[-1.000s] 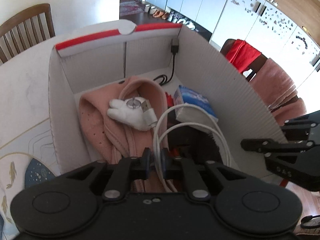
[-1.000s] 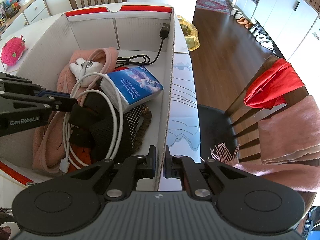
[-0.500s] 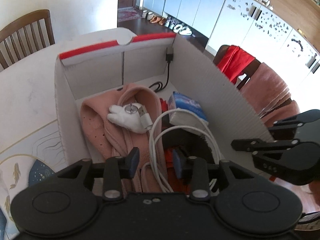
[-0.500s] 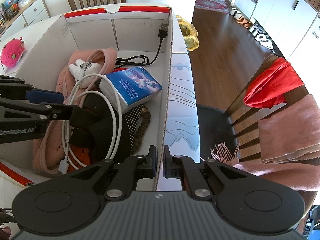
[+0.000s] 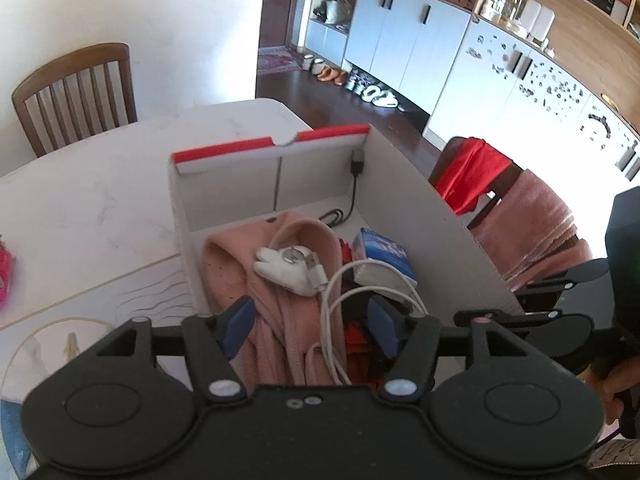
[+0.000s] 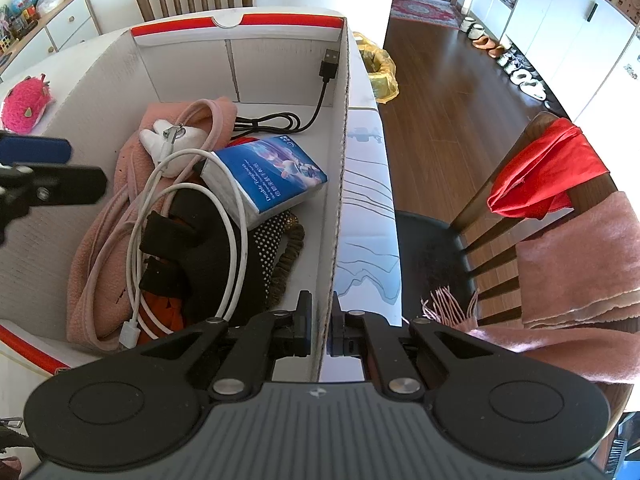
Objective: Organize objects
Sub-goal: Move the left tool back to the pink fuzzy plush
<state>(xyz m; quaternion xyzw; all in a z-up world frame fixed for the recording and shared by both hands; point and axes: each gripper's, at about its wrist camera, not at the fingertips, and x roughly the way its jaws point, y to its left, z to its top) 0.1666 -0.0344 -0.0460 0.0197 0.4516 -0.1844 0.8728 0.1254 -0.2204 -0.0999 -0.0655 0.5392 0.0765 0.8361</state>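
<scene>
Two grippers work around one white corrugated cardboard box (image 6: 340, 152) with red-striped rims. Right gripper (image 6: 319, 330) has its jaws pinched shut on the box's thin right-hand wall, probably to steady it against sliding on the smooth marble-look table (image 5: 100, 200). Left gripper (image 5: 312, 326) hovers above the box's near end, jaws spread wide and holding nothing, as if just clear of the pile. Inside the box, a springy white cable (image 6: 236, 216) loops over black gloves (image 6: 192, 240), beside a glossy blue tissue pack (image 6: 272, 176). A soft pink garment (image 5: 236, 264) fills the box's left side, a black USB cable (image 6: 324, 84) its far corner.
</scene>
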